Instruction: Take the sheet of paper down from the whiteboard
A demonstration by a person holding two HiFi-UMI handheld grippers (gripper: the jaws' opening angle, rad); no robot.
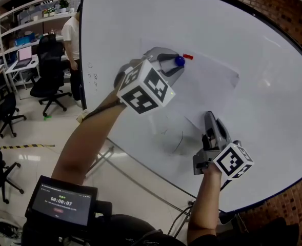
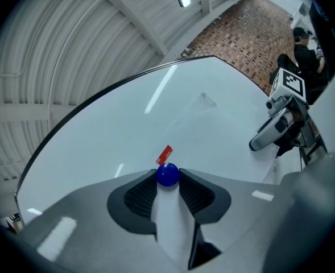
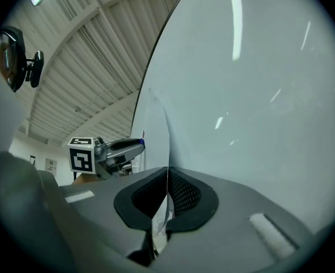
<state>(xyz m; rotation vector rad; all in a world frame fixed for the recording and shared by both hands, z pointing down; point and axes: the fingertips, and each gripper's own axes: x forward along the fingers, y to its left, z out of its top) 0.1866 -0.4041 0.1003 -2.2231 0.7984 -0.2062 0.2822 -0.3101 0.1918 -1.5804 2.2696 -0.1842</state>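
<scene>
Unpinning step in hand. Still up on the whiteboard (image 1: 140, 24): the sheet of paper (image 1: 212, 81). Clamped between the left gripper's (image 1: 172, 63) jaws: the blue magnet (image 2: 168, 174), at 10 o'clock on the sheet. Pinched shut in the right gripper (image 3: 167, 178): the sheet's 6 o'clock edge. Next, probably: pull the magnet straight off, then clear the red strip (image 1: 188, 57) just at 2 o'clock of it, keeping the lower edge nipped to prevent a drop.
</scene>
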